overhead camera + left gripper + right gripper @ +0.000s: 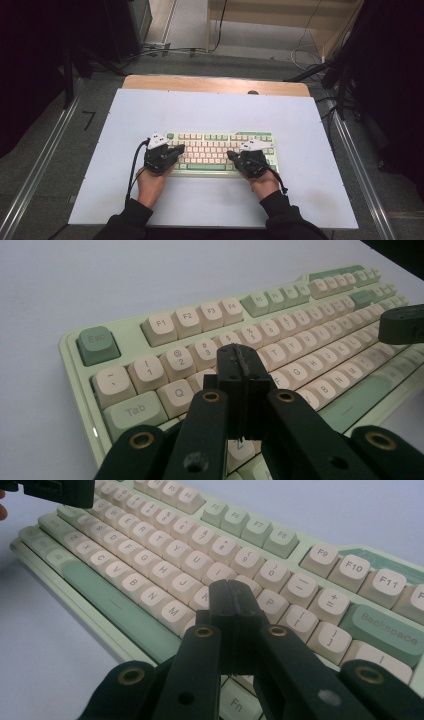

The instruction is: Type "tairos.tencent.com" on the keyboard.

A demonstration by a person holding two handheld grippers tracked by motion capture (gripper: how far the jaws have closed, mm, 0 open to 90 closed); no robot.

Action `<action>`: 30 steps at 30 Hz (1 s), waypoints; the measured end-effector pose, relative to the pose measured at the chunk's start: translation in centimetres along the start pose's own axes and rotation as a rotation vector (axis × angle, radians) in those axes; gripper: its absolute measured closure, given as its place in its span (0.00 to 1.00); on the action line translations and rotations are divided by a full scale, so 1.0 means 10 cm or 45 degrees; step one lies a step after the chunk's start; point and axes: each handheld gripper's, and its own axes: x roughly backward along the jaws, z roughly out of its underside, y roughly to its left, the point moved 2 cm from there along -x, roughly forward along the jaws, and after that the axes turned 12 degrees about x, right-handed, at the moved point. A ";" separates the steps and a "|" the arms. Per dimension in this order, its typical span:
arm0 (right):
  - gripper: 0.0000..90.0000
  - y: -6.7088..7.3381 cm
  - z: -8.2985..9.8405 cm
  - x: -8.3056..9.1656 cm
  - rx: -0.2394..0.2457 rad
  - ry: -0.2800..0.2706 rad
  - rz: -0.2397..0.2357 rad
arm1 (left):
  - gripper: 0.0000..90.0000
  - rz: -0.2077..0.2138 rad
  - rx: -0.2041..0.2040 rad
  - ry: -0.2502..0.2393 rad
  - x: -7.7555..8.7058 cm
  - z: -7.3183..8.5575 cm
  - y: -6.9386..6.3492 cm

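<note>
High view: a green-and-cream keyboard point(220, 150) is seen a little below the middle of the frame, lying square on a pale mat point(210, 110) that covers a wooden table point(215, 83), whose bare edge is visible along the top of the mat. The left gripper point(176, 149) is held over the keyboard's left end and the right gripper point(234, 155) over its right half, each carried by a hand entering from the bottom of the frame. In the left gripper view, the jaws are shown pressed together with nothing between them, their joined tip poised at the centre of the frame over the keys just right of the Q key point(176, 393) and below the number row; whether a key is actually touched cannot be told. In the right gripper view, the jaws are likewise closed flat on each other and empty, the tip raised at the centre of the frame near the P key point(272, 603), with the Backspace key point(387, 630) at the right edge. The step in hand is judged to be typing with closed jaw tips used as single fingers, both grippers being set in a ready position above the letter rows. For the next move, one tip would need to be lowered squarely onto a single keycap, so that neighbouring keys are not caught, and only light pressure would be called for.
</note>
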 end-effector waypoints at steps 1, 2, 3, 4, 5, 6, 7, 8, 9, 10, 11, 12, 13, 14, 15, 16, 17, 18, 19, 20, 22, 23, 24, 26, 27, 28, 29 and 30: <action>0.98 0.00 0.00 0.00 0.000 0.001 0.000 | 1.00 0.000 0.000 0.001 0.00 0.00 0.00; 0.98 0.00 -0.01 0.00 0.000 -0.001 0.000 | 1.00 0.000 0.000 0.002 0.00 0.00 0.00; 0.98 0.00 -0.01 0.01 0.002 -0.004 0.000 | 1.00 0.000 0.000 0.003 0.00 0.00 0.00; 0.98 0.00 -0.01 0.01 0.002 -0.005 -0.001 | 1.00 0.001 0.000 0.003 0.00 0.00 0.00; 0.98 0.00 -0.01 0.01 0.003 -0.007 -0.003 | 1.00 0.001 -0.001 0.004 -0.01 0.00 0.00; 0.98 0.00 -0.02 0.01 0.002 -0.007 -0.004 | 1.00 0.001 -0.001 0.004 -0.01 0.00 -0.01; 0.98 0.00 -0.02 0.01 0.001 -0.008 -0.004 | 1.00 0.002 0.000 0.004 -0.01 0.01 -0.01; 0.98 0.00 -0.02 0.01 0.001 -0.008 -0.004 | 1.00 0.003 0.001 0.004 -0.01 0.01 -0.01; 0.98 0.00 -0.02 0.01 0.004 -0.009 -0.003 | 1.00 0.003 0.001 0.003 -0.01 0.01 -0.01; 0.98 0.00 -0.02 0.01 0.002 -0.010 -0.003 | 1.00 0.003 0.001 0.003 -0.01 0.01 -0.01; 0.98 0.00 -0.03 0.01 0.001 -0.012 -0.001 | 1.00 0.004 0.001 0.002 -0.01 0.01 -0.01; 0.98 0.00 -0.03 0.01 -0.001 -0.011 0.000 | 1.00 0.003 0.000 0.005 -0.01 0.01 -0.02; 0.98 0.00 -0.03 0.01 0.001 -0.012 0.000 | 1.00 0.004 -0.003 0.007 -0.02 0.01 -0.02; 0.98 0.00 -0.03 0.01 0.000 -0.013 0.000 | 1.00 0.005 -0.006 0.010 -0.02 0.01 -0.02; 0.98 0.01 -0.03 0.01 0.000 -0.012 0.001 | 1.00 0.006 -0.009 0.015 -0.02 0.01 -0.02; 0.98 0.01 -0.03 0.00 0.001 -0.011 0.001 | 1.00 0.006 -0.009 0.014 -0.03 0.01 -0.03; 0.98 0.01 -0.03 0.00 0.003 -0.009 -0.001 | 1.00 0.009 -0.013 0.018 -0.04 0.02 -0.03; 0.98 0.01 -0.03 -0.01 0.004 -0.011 -0.002 | 1.00 0.009 -0.008 0.023 -0.05 0.02 -0.04; 0.98 0.02 -0.03 -0.01 0.003 -0.013 -0.004 | 1.00 0.012 -0.011 0.028 -0.06 0.02 -0.04; 0.98 0.02 -0.03 -0.01 0.006 -0.011 -0.003 | 1.00 0.010 -0.009 0.031 -0.08 0.02 -0.04; 0.98 0.02 -0.04 -0.01 0.005 -0.012 -0.004 | 1.00 0.012 -0.012 0.037 -0.11 0.02 -0.06; 0.98 0.03 -0.04 -0.02 0.003 -0.013 -0.005 | 1.00 0.012 -0.010 0.035 -0.12 0.02 -0.07; 0.98 0.03 -0.04 -0.02 0.002 -0.013 -0.006 | 1.00 0.014 -0.014 0.036 -0.13 0.01 -0.08; 0.98 0.03 -0.04 -0.02 0.001 -0.012 -0.006 | 1.00 0.014 -0.013 0.032 -0.16 0.00 -0.10; 0.98 0.03 -0.04 -0.02 -0.002 -0.012 -0.006 | 1.00 0.019 -0.012 0.027 -0.17 -0.01 -0.11; 0.98 0.02 -0.04 -0.02 -0.001 -0.013 -0.005 | 1.00 0.017 -0.015 0.030 -0.18 -0.02 -0.12; 0.98 0.02 -0.04 -0.02 -0.002 -0.013 -0.004 | 1.00 0.021 -0.016 0.028 -0.19 -0.02 -0.13; 0.98 0.02 -0.04 -0.02 -0.002 -0.013 -0.004 | 1.00 0.025 -0.022 0.027 -0.20 -0.03 -0.14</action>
